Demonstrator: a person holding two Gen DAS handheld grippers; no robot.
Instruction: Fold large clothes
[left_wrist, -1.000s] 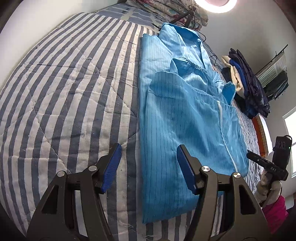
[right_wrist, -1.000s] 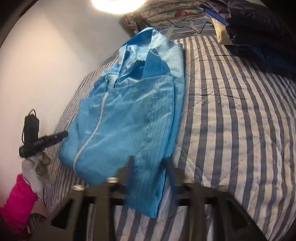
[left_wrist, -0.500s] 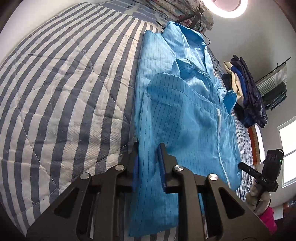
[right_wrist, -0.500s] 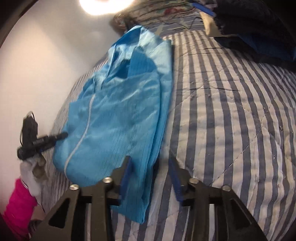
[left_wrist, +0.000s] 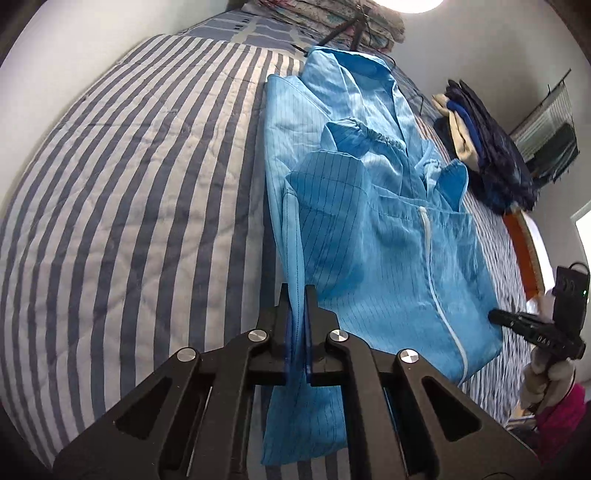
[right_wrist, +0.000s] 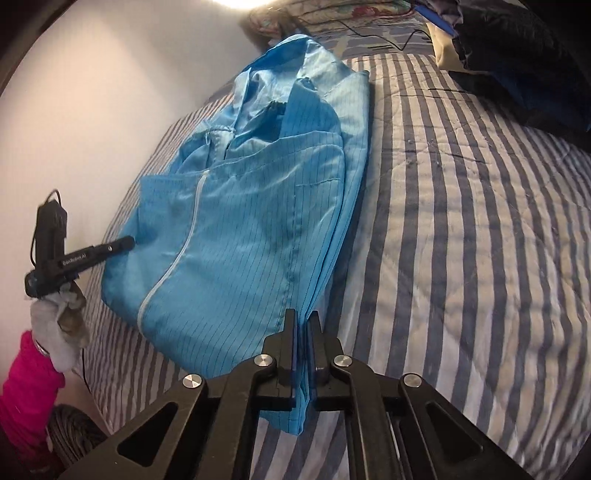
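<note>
A large light-blue pinstriped zip garment (left_wrist: 369, 240) (right_wrist: 240, 229) lies lengthwise on the striped bed quilt (left_wrist: 129, 221) (right_wrist: 461, 221), sleeves folded in, collar at the far end. My left gripper (left_wrist: 297, 295) is shut on the garment's left edge near the hem, and the cloth runs up between the blue pads. My right gripper (right_wrist: 303, 321) is shut on the opposite long edge near the hem. Each gripper also shows in the other's view, my right gripper (left_wrist: 496, 316) and my left gripper (right_wrist: 129, 242), both with tips at the cloth's side and held by gloved hands.
A pile of dark and cream clothes (left_wrist: 491, 158) (right_wrist: 517, 55) sits at the far right of the bed. Folded floral bedding (left_wrist: 332, 22) and a cable lie by the collar end. A white wall (right_wrist: 92, 92) runs along the bed's left side.
Both grippers went from open to shut, each pinching an edge of the blue garment. The pinched edges now stand up slightly off the quilt.
</note>
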